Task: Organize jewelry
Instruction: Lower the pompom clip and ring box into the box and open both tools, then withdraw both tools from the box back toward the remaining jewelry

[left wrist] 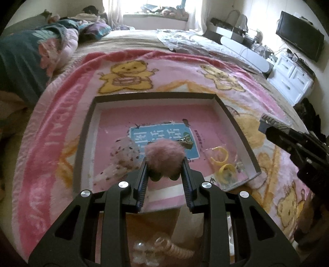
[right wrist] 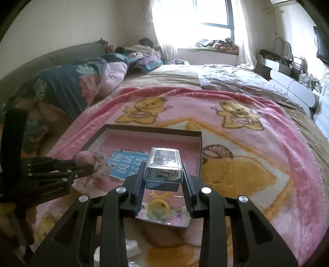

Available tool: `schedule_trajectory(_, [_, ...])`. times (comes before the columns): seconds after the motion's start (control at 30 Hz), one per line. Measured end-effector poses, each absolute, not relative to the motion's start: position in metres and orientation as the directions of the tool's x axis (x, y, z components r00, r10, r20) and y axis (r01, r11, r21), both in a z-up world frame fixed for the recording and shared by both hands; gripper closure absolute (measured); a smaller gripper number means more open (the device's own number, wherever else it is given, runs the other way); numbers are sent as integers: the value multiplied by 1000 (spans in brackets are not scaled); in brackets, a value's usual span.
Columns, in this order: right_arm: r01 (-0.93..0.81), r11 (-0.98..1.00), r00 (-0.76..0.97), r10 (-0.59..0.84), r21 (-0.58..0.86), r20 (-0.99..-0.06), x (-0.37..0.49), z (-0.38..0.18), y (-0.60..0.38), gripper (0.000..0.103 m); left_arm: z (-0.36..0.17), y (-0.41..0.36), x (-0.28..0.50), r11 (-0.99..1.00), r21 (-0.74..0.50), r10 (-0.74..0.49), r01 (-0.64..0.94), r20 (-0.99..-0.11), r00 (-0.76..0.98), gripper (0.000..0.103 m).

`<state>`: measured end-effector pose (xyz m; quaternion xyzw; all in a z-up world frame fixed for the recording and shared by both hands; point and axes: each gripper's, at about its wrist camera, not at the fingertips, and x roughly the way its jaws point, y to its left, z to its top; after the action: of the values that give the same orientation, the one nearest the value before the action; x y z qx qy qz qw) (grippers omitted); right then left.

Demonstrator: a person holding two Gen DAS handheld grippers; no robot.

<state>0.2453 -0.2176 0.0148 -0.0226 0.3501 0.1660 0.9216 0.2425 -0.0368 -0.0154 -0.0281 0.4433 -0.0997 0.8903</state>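
Over the shallow box on the bed, the left gripper pinches a pink pom-pom. Right gripper jaws clamp a clear case.

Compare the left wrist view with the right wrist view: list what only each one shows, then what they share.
Only the left wrist view shows the metal hair clip lying on the blue label, and the coiled pink hair tie on the blanket below the left tongs.

Only the right wrist view shows the clear-lidded jewelry case head-on, clamped in the right tongs, and the window frame.

Both show the shallow box, the pink pompom gripped by the left tongs, the yellow rings, the speckled scrunchie and the bear blanket.
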Motion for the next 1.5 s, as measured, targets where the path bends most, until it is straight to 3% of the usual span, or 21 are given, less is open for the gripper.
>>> schedule_trajectory(0.57, [-320,945,619,258,62,-742,275,-37,-215,72,-50,-57,276,979,-119,-189,167,-837,513,80])
schedule_trajectory(1.03, [-330,941,582,270,82,-767,275,-45,-212,69,-40,-36,256,984,-123,-172,126,-822,543,66])
schedule_trajectory(1.13, [-332,939,595,280,87,-754,269,-38,-213,54,-35,-32,250,985,-124,-169,118,-818,550,65])
schedule_trajectory(1.3, [-338,937,629,294,88,-719,252,-21,-215,43,-24,-25,239,986,-130,-166,104,-807,567,59])
schedule_trajectory(1.37, [-335,938,655,296,85,-695,243,-13,-217,30,-17,-22,232,986,-130,-164,100,-796,583,57])
schedule_trajectory(1.5, [-337,938,686,304,82,-661,227,4,-220,27,-5,-19,219,987,-127,-158,93,-781,605,50])
